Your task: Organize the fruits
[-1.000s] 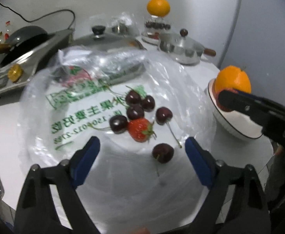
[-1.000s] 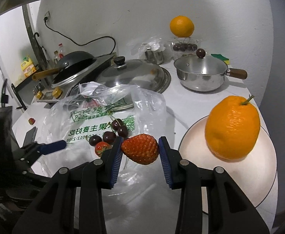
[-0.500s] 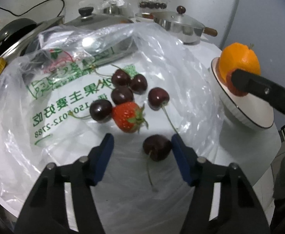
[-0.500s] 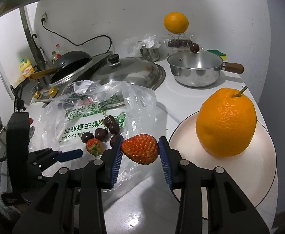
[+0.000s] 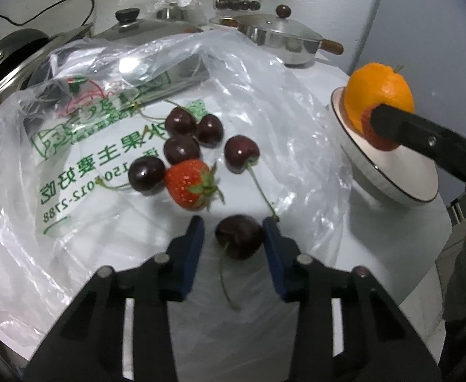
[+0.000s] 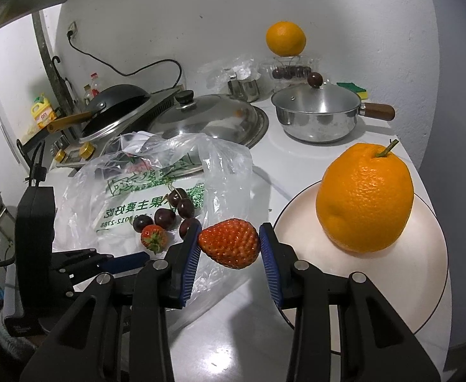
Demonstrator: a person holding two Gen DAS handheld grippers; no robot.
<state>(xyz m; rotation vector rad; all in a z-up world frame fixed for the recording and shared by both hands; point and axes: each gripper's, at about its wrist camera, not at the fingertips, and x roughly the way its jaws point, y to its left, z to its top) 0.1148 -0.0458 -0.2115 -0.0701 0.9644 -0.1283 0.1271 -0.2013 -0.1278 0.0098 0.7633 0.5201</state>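
White table. Clear plastic bag lies flat on it, printed in green with Chinese characters and the digits "2788" readable at one end.

White plate with dark rim, just right of the bag. One large orange, pebbled skin, short green stem, stands on it. A second orange sits on a clear container at the back wall.

Strawberries: two. One, red and seeded, is clamped between the blue pads of the right gripper, above the table at the plate's edge. The other strawberry, with green calyx, lies on the bag.

Cherries: six, dark and glossy. Five cluster around the lying strawberry. The sixth cherry lies between the left gripper jaws, which are closing; right pad touching, left pad just clear.
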